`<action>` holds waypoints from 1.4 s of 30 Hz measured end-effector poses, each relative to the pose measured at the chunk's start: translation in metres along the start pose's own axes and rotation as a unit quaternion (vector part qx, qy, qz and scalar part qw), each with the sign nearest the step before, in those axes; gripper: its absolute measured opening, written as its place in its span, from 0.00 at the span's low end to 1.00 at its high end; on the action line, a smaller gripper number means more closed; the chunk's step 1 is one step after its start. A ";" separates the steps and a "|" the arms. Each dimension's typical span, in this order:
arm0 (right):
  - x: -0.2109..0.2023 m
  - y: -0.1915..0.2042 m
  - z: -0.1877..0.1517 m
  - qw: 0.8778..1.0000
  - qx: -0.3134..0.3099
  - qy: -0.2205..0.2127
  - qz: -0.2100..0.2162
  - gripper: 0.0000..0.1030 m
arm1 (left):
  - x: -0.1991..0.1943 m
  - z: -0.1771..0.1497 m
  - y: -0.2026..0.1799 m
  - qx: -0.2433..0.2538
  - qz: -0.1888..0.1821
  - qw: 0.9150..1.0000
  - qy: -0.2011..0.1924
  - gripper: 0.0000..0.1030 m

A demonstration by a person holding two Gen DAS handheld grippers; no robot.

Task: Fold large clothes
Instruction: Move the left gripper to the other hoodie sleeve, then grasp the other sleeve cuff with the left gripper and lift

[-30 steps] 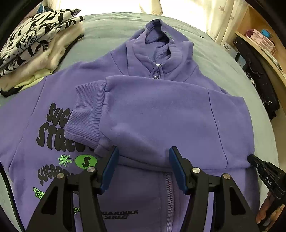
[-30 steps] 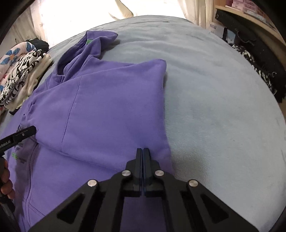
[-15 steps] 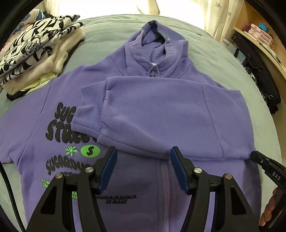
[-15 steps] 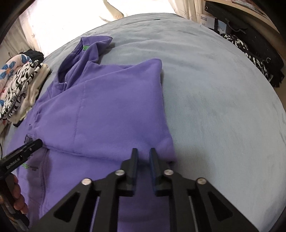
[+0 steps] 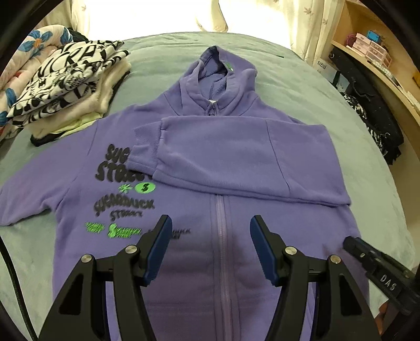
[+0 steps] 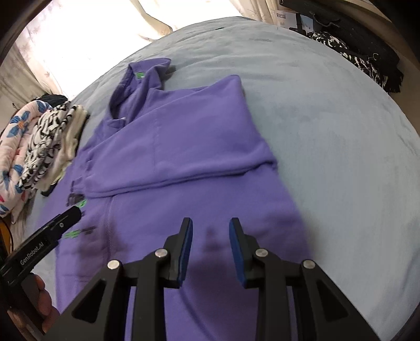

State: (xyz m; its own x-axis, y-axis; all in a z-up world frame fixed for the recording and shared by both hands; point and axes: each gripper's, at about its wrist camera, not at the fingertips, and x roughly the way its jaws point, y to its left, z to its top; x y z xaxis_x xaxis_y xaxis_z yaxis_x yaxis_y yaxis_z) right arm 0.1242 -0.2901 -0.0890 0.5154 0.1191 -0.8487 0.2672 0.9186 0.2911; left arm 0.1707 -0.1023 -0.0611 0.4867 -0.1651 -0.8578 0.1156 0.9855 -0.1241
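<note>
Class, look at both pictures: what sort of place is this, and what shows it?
Most likely a bedroom: a purple hoodie lies on a soft grey-green bed, beside folded clothes, with curtains and a wooden shelf behind.

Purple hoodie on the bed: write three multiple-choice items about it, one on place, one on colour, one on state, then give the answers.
1. Where does the stack of folded clothes lie, seen from the left wrist view?
A. Left of the hoodie's hood
B. On the hoodie's zipper
C. Right of the hoodie

2. What colour is the round "S" badge on the purple hoodie?
A. Red
B. Green
C. White

3. How does the sleeve with the ribbed cuff lie?
A. Stretched out to the side
B. Tucked inside the hood
C. Folded across the chest

Answers: 1 A, the stack sits at the upper left. 2 B, the badge is bright green. 3 C, the cuff rests over the chest print.
</note>
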 end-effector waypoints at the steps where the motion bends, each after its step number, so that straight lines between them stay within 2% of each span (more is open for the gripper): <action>1: -0.003 0.005 -0.003 1.000 -0.003 -0.001 0.001 0.28 | -0.008 -0.003 0.002 0.000 0.001 1.000 -0.004 0.59; 8: -0.019 0.058 -0.023 0.999 -0.052 -0.012 0.008 0.28 | -0.055 -0.021 0.049 -0.024 0.017 0.999 -0.034 0.60; 14: -0.025 0.116 -0.044 0.993 -0.113 -0.018 0.017 0.28 | -0.078 -0.044 0.138 -0.086 0.041 0.995 -0.042 0.62; 21: -0.025 0.188 -0.060 0.981 -0.184 -0.057 -0.002 0.28 | -0.078 -0.064 0.251 -0.167 0.064 0.983 -0.034 0.62; 27: -0.001 0.239 -0.070 0.973 -0.228 -0.035 0.006 0.28 | -0.070 -0.079 0.346 -0.228 0.065 0.971 -0.043 0.62; 30: 0.016 0.259 -0.076 0.971 -0.236 -0.013 0.017 0.28 | -0.057 -0.086 0.400 -0.275 0.054 0.959 -0.047 0.62; 35: 0.034 0.280 -0.082 0.970 -0.244 -0.001 0.023 0.28 | -0.030 -0.100 0.476 -0.368 0.014 0.929 -0.041 0.61; 39: 0.044 0.290 -0.082 0.968 -0.249 0.001 0.020 0.28 | -0.013 -0.109 0.509 -0.411 -0.015 0.910 -0.052 0.60; 42: 0.049 0.293 -0.082 0.968 -0.251 0.006 0.020 0.28 | -0.003 -0.109 0.523 -0.427 -0.029 0.901 -0.070 0.60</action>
State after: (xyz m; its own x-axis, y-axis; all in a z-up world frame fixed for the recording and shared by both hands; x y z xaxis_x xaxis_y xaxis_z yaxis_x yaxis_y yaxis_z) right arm 0.1616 0.0161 -0.0814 0.5063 0.1607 -0.8473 -0.1836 0.9800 0.0762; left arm 0.1349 0.4176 -0.1776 0.6127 -0.1620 -0.7736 -0.5349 0.6356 -0.5567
